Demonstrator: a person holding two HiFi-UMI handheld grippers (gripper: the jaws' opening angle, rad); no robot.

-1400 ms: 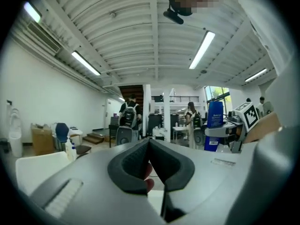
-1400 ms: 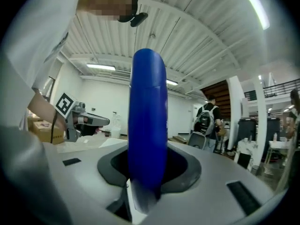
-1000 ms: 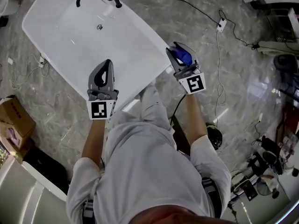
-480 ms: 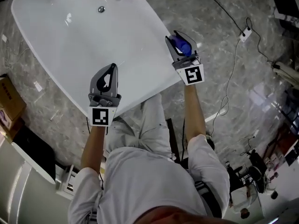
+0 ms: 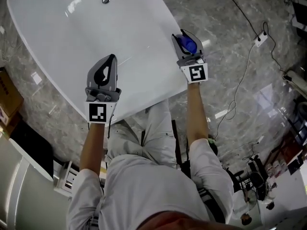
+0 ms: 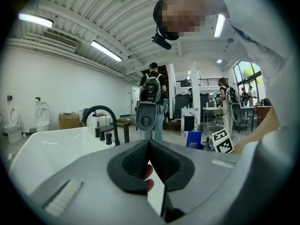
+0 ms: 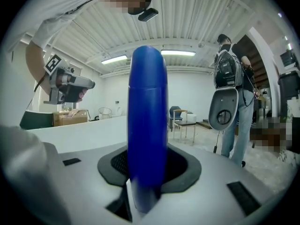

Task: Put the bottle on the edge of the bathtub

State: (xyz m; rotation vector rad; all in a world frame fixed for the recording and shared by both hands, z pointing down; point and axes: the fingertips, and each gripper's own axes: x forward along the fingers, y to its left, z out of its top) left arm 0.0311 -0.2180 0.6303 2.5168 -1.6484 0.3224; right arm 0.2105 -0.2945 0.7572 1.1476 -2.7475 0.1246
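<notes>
Bottle (image 7: 147, 125) first: it is deep blue, smooth and round-topped, and it stands upright between the jaws of the right gripper (image 5: 184, 39), whose dark pads press on its lower part from either side. From the head view it shows as a blue blob right at the right-hand rim of the white bathtub (image 5: 72, 37). Whether its base touches that rim or hangs just above it cannot be told from any view. The left gripper (image 5: 111, 60) is over the near end of the tub, well apart from the right one. Its jaws are pressed together at the tips with nothing pinched between them, leaving only a teardrop gap behind the tips. Each gripper carries its marker cube at the back, the right cube (image 5: 197, 73) and the left cube (image 5: 98, 112), with the person's bare forearms running down from them. A black arched faucet (image 6: 105, 121) stands at the tub's far end, and a round drain (image 5: 105, 0) sits in its floor. Grey marble flooring (image 5: 225, 13) surrounds the tub, with a power strip (image 5: 261, 38) and its cable lying off to the right.
</notes>
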